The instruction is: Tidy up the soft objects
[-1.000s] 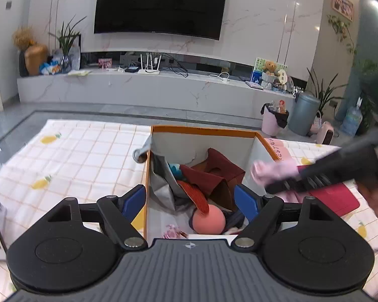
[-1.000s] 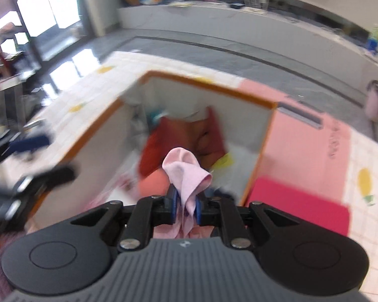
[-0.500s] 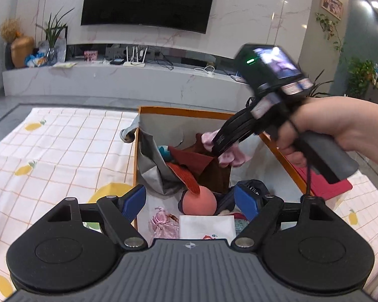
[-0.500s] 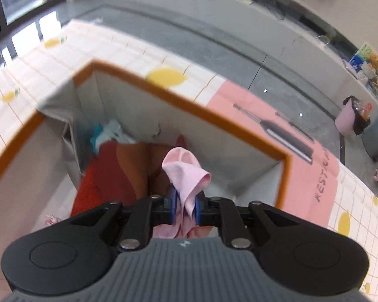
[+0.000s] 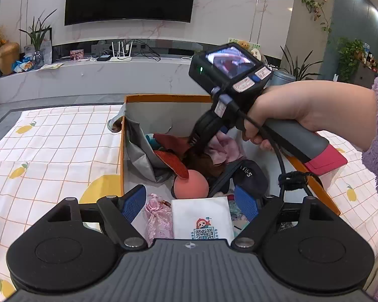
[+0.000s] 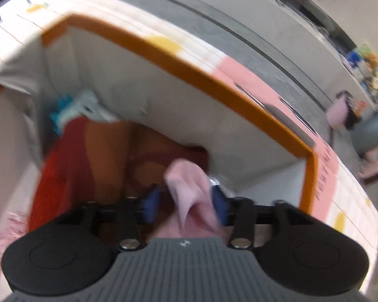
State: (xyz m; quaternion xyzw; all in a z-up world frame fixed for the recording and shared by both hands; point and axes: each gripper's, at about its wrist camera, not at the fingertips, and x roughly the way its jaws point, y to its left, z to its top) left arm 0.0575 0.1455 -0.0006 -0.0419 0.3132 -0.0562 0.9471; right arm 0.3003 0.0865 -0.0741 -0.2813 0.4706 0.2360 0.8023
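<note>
An orange-rimmed white box (image 5: 163, 98) stands on the checked cloth, full of soft things: red cloths (image 5: 172, 159), a pink ball (image 5: 191, 184), a dark cap (image 5: 249, 173), a white pouch (image 5: 201, 220). My right gripper (image 6: 185, 202) reaches down inside the box (image 6: 189, 75); its jaws stand open with the pink cloth (image 6: 189, 188) loose between them, lying on the pile. The same cloth shows in the left wrist view (image 5: 224, 148). My left gripper (image 5: 190, 202) is open and empty over the box's near edge.
A yellow-fruit checked cloth (image 5: 50, 146) covers the surface left of the box. A pink mat (image 6: 264, 93) lies beyond the box's far side. A red flat item (image 5: 327, 159) sits at the box's right edge. A TV wall and marble bench stand behind.
My right gripper has gone down into the box and its jaws have opened, letting go of the pink cloth. My left gripper has stayed open over the near edge.
</note>
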